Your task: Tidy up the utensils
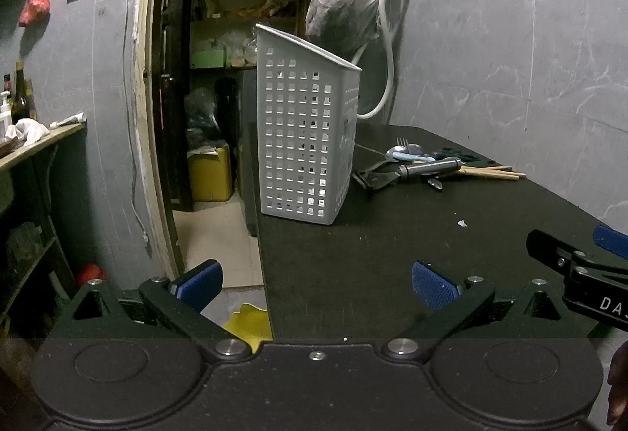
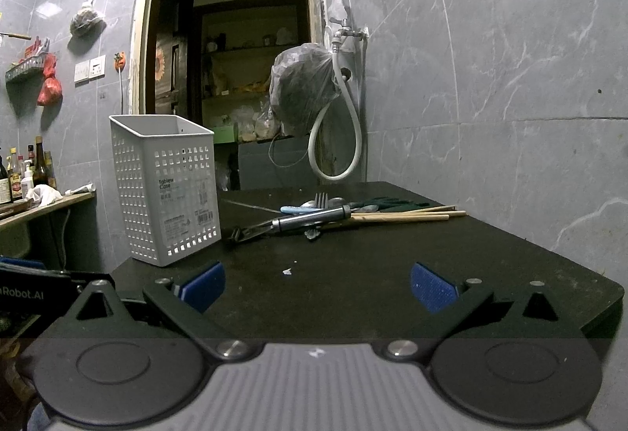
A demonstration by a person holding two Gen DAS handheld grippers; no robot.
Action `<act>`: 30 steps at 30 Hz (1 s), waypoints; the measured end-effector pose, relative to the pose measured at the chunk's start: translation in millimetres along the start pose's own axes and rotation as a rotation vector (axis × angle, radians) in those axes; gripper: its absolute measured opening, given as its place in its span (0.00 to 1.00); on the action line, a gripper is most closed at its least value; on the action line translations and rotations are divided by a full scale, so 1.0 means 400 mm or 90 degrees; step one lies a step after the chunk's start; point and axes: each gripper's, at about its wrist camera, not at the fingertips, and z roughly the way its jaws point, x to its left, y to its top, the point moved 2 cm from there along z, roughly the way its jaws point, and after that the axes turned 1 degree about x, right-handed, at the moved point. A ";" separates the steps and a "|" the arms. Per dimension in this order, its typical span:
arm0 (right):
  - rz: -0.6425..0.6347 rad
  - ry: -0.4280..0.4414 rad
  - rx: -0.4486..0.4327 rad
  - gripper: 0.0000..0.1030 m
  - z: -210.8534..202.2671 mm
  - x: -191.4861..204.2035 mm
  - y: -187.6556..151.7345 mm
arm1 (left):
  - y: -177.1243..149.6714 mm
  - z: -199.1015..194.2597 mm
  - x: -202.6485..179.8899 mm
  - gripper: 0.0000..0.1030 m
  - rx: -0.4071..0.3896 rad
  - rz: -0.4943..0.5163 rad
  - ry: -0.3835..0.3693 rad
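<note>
Standing upright on the black counter (image 2: pixel 392 274) is one white perforated basket (image 2: pixel 168 187), the landmark for everything else; it sits near the counter's left edge, with a printed label on the side facing the right wrist camera. Just to the right of the basket, and a little farther back, lies the pile of utensils (image 2: pixel 345 213). In that pile one fork (image 2: pixel 321 200) points its tines away from the camera, at least one spoon bowl (image 1: pixel 396 153) shows beside it, one light blue handle (image 2: pixel 298 210) lies across the heap, one dark metal-handled tool (image 2: pixel 310 221) reaches closest to the basket, and about three wooden chopsticks (image 2: pixel 408 214) stick out to the right. Some dark green pieces lie behind them; what they are cannot be told. A small white scrap (image 2: pixel 287 271) rests on the bare counter in front of the basket.

Behind the basket a grey plastic bag (image 2: pixel 304 89) hangs by a wall tap (image 2: pixel 347 34), from which a white hose (image 2: pixel 333 140) loops down. Left of the basket an open doorway shows shelves, and farther left a wooden shelf carries several bottles (image 2: pixel 23 172).

The left gripper (image 1: pixel 316 285) hangs at the counter's near left corner, its blue-padded fingers (image 1: pixel 433 289) spread wide and holding nothing. The right gripper (image 2: pixel 318 285) is over the near edge, well in front of the basket, fingers (image 2: pixel 433 291) equally wide apart and empty. Nothing lies between either gripper and the pile.
</note>
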 end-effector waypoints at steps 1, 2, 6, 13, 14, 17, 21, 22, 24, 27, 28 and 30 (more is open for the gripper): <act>0.000 0.000 0.000 1.00 0.000 0.000 -0.001 | 0.001 0.002 0.002 0.99 0.002 -0.003 -0.001; 0.000 0.000 0.001 1.00 0.001 0.000 -0.001 | 0.002 0.003 0.004 0.99 0.004 -0.007 -0.003; -0.001 -0.002 -0.004 1.00 0.004 -0.002 -0.002 | 0.022 0.010 0.022 0.99 -0.010 -0.017 -0.009; 0.006 -0.015 -0.002 1.00 0.029 -0.019 0.004 | 0.083 0.040 0.032 0.99 -0.066 0.029 -0.013; 0.010 -0.015 -0.004 1.00 0.031 -0.023 0.004 | 0.092 0.051 0.033 0.99 -0.072 0.036 -0.018; 0.026 -0.012 -0.031 1.00 0.028 -0.035 0.009 | 0.119 0.086 0.030 0.99 -0.085 0.044 -0.037; 0.019 -0.021 -0.050 1.00 0.041 -0.051 0.024 | 0.149 0.154 0.026 0.99 -0.085 0.047 -0.054; 0.010 -0.027 -0.049 1.00 0.047 -0.051 0.029 | 0.156 0.168 0.026 0.99 -0.083 0.046 -0.057; -0.011 -0.039 -0.049 1.00 0.064 -0.050 0.040 | 0.169 0.200 0.021 0.99 -0.074 0.062 -0.059; -0.052 -0.051 -0.038 1.00 0.098 -0.045 0.056 | 0.184 0.239 0.033 0.99 -0.054 0.054 -0.041; -0.063 -0.053 -0.038 1.00 0.106 -0.043 0.062 | 0.189 0.252 0.039 0.99 -0.040 0.049 -0.040; -0.091 -0.051 -0.039 1.00 0.123 -0.036 0.080 | 0.201 0.273 0.048 0.99 -0.020 0.046 -0.042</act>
